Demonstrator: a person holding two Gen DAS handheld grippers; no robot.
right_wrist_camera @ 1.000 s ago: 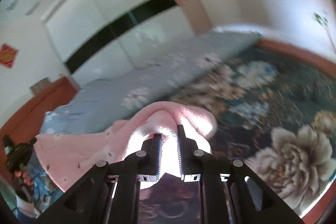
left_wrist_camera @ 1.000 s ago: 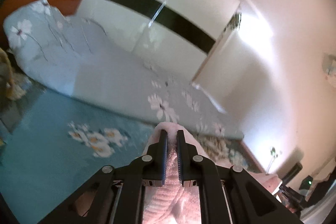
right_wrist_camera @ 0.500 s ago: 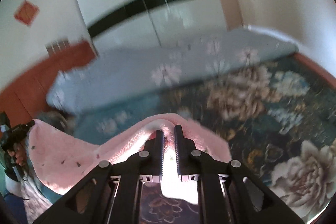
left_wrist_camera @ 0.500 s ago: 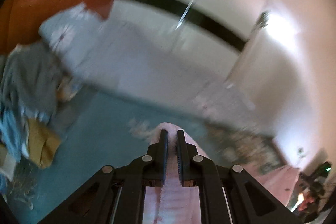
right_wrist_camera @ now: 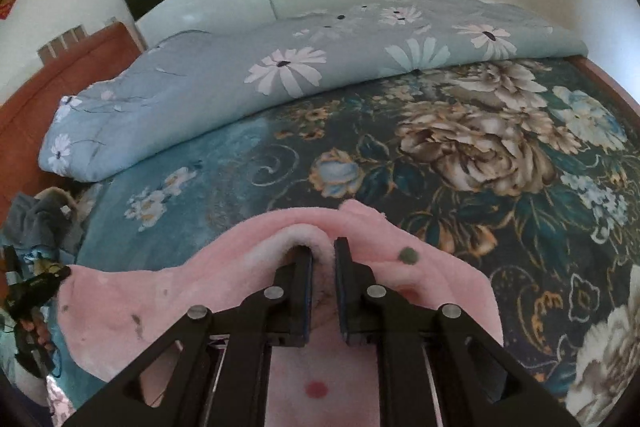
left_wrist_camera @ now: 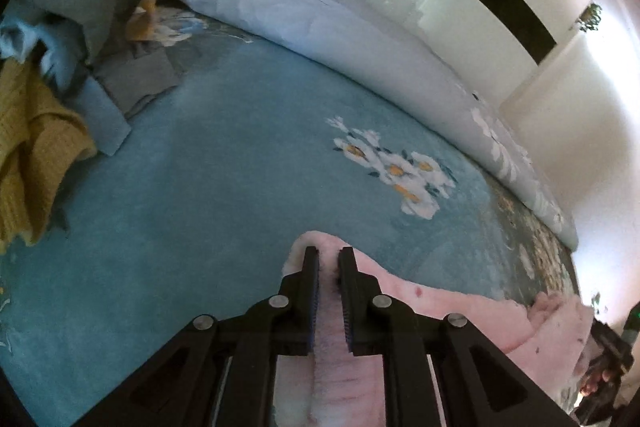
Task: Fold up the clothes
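- Heap of clothes [left_wrist_camera: 60, 39], grey, blue and mustard, lies at 9 to 10 o'clock in the left wrist view, on the bed [left_wrist_camera: 208, 187] with its teal floral sheet.
- Left gripper [left_wrist_camera: 329, 259]: jaws closed on an edge of the pink garment [left_wrist_camera: 460, 311], fabric pinched between them.
- The garment stretches from that grip toward 4 o'clock, just above the sheet.
- Folded blue daisy quilt [right_wrist_camera: 280, 67] lies along the far side of the bed, 10 to 2 o'clock in the right wrist view.
- Right gripper [right_wrist_camera: 322, 251]: jaws clamped on a raised fold of the pink garment [right_wrist_camera: 132, 303], which drapes toward 8 o'clock.
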